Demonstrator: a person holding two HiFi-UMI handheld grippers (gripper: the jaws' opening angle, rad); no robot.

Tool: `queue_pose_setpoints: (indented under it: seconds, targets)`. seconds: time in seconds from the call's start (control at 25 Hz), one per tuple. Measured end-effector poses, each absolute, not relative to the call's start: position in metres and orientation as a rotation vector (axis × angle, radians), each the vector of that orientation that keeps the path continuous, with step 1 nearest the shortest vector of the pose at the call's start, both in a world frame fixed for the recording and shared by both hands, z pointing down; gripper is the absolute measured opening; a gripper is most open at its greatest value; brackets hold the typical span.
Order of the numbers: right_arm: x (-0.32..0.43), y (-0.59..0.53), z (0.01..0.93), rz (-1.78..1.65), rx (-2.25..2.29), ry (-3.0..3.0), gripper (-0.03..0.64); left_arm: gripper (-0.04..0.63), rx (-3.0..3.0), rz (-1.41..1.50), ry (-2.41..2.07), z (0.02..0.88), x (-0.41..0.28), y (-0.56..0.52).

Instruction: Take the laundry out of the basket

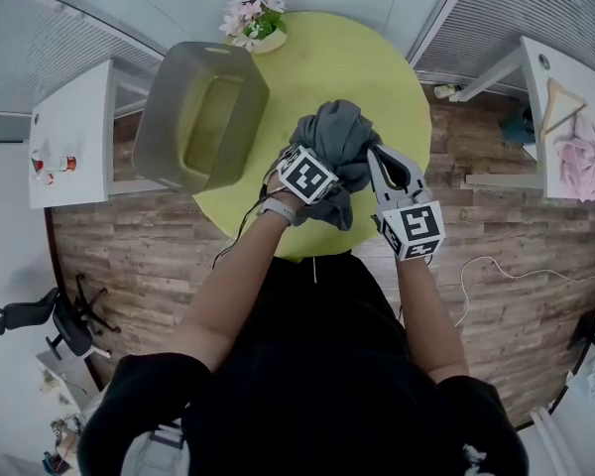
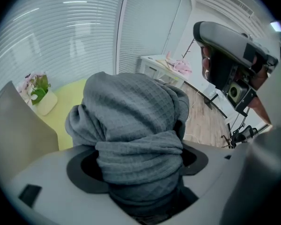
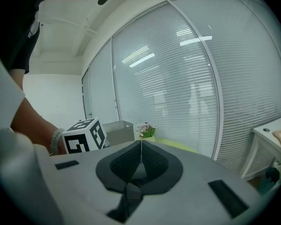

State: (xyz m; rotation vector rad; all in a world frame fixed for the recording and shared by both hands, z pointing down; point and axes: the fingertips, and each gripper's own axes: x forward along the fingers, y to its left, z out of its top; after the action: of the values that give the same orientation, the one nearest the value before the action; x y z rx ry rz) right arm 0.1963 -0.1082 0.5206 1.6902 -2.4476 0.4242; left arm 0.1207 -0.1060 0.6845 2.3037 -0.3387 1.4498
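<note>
While the left gripper [image 2: 139, 171] clenched a bunched grey waffle-knit garment [image 2: 131, 111], its jaws stood wide apart with the thick wad of cloth filling the gap and folds spilling over both sides. Just beside it, the right gripper [image 3: 141, 149] had its pads pressed together on nothing.

The garment hung out of the basket [image 1: 165, 117], above the near part of the round green table [image 1: 377, 77]. The basket sat well to the left, and its inside looked bare from the head view. A small flower pot [image 1: 256, 23] stood at the table's far edge.

Doing this step well seemed to call for a firm clamp while the bundle went down onto bare tabletop, away from the edge nearest the person, where loose folds could slide off. The jaws should open only once the cloth's weight rested on the table. The free right gripper could steady any drooping fold.
</note>
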Motion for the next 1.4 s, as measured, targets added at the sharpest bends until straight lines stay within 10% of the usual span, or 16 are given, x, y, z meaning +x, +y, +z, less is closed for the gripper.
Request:
queue_pose_setpoints:
  seconds: [1.4]
  targets:
    - [0.180,-0.105,0.526,0.421,1.614,-2.463,0.025,0.413,2.244,1.367,-0.554,0.718,0.082,-0.112]
